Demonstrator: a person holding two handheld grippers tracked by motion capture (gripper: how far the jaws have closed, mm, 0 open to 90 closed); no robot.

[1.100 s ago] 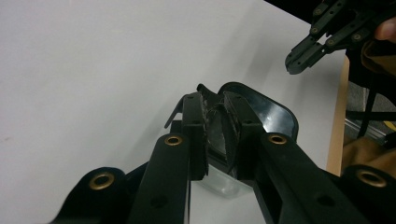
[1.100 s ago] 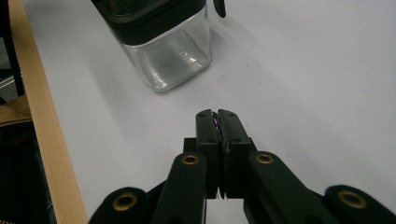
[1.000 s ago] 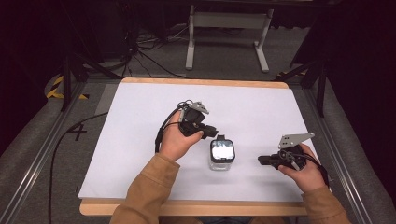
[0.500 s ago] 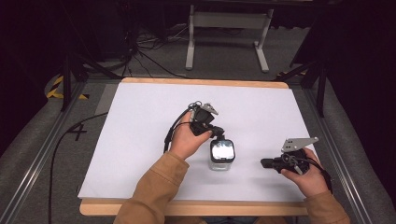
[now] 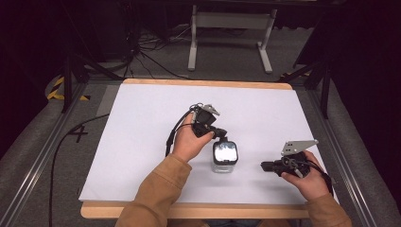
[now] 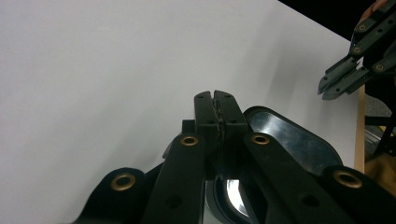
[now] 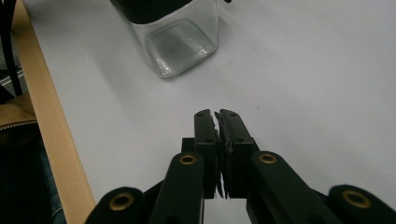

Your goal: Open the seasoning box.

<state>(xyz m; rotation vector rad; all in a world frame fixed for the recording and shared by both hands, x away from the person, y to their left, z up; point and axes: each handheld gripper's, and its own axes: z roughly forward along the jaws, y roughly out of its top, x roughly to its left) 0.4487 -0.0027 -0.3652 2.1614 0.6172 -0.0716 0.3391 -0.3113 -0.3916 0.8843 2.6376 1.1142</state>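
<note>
**Glass jar between my two grippers, both pressed together**

On the left of the white table (image 5: 142, 142), my left gripper (image 5: 218, 134) sits just above the jar's near-left edge. Its jaws have just been closing and now meet pad to pad with nothing between them; in the left gripper view they hover over the jar's glossy black lid (image 6: 289, 140).

The jar (image 5: 224, 157) stands upright in the middle of the table toward my edge, between my two hands. It is a square clear glass jar with a dark lid, and looks empty. I judge it stiff, fairly light for glass, smooth and slippery on its walls, and breakable if it tips or drops. The safest hold seems to be across two flat opposite walls just under the lid, or across the lid's straight sides, where the pads can sit flat.

To the right, my right gripper (image 5: 265, 166) rests low near the table, apart from the jar, pointing toward it. Its pads press together and hold nothing.
</note>
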